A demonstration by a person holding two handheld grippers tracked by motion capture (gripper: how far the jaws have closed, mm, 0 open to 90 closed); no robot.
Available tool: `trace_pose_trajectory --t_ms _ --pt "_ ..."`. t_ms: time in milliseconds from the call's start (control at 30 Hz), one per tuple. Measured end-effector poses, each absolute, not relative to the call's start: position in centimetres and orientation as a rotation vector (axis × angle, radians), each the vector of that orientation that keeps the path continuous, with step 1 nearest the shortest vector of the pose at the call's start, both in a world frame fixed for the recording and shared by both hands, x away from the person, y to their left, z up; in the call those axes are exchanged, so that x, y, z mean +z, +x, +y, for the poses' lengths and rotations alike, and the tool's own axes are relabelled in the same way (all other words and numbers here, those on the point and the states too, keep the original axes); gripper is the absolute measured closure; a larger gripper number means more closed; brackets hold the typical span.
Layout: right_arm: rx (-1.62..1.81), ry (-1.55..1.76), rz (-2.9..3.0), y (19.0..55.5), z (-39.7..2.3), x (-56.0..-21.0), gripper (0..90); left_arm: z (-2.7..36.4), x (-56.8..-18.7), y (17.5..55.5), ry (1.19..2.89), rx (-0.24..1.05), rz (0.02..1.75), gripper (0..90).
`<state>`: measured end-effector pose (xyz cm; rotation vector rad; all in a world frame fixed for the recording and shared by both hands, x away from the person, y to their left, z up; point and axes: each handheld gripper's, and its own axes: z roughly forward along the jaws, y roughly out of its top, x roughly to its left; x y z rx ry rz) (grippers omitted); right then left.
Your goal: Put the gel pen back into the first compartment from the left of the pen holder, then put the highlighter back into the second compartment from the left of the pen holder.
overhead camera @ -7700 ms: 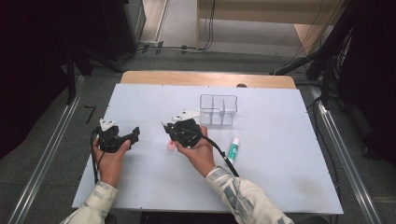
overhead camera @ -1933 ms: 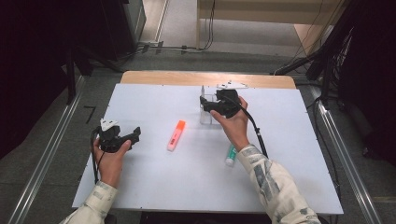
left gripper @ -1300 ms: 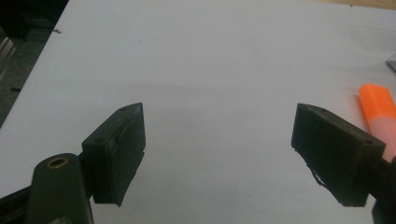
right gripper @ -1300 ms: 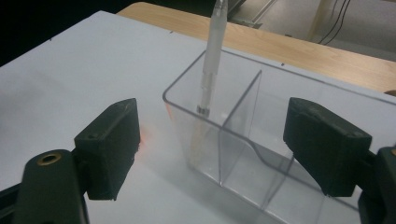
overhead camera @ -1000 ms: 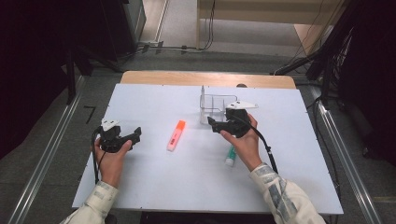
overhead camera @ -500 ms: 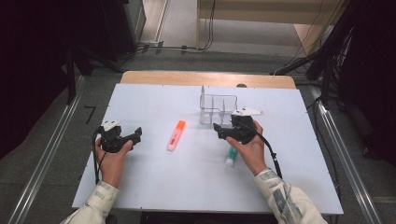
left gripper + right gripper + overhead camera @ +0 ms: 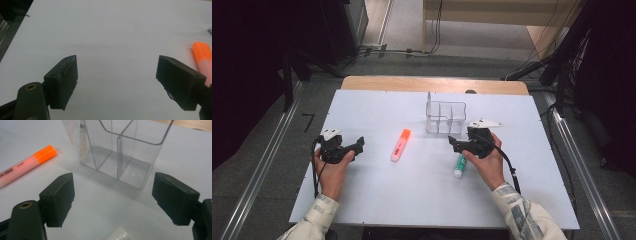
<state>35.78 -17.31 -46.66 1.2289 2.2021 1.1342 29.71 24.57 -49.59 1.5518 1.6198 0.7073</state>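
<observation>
Right gripper (image 7: 458, 145) sits just in front of the clear organizer (image 7: 446, 118), jaws spread wide and holding nothing, with the green-and-white tube (image 7: 460, 165) lying right under it on the table (image 7: 412, 200). Orange highlighter (image 7: 400, 144) lies well left of the organizer. Left gripper (image 7: 357, 146) is further left, also spread and empty.

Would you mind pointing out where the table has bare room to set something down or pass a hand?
The far left stretch of the table, beyond the left gripper and the orange highlighter, is bare, as is the near strip between the forearms. It is crowded at the right gripper, with the clear organiser just behind it and the green-capped tube beside that hand.
</observation>
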Motion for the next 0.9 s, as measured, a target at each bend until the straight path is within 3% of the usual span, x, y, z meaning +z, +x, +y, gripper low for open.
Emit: trace_pose_trajectory --t_ms 900 --pt "1.098 1.264 2.178 35.1 -19.8 -47.0 14.4 23.9 -49.5 29.6 1.583 0.723 1.582 18.5"
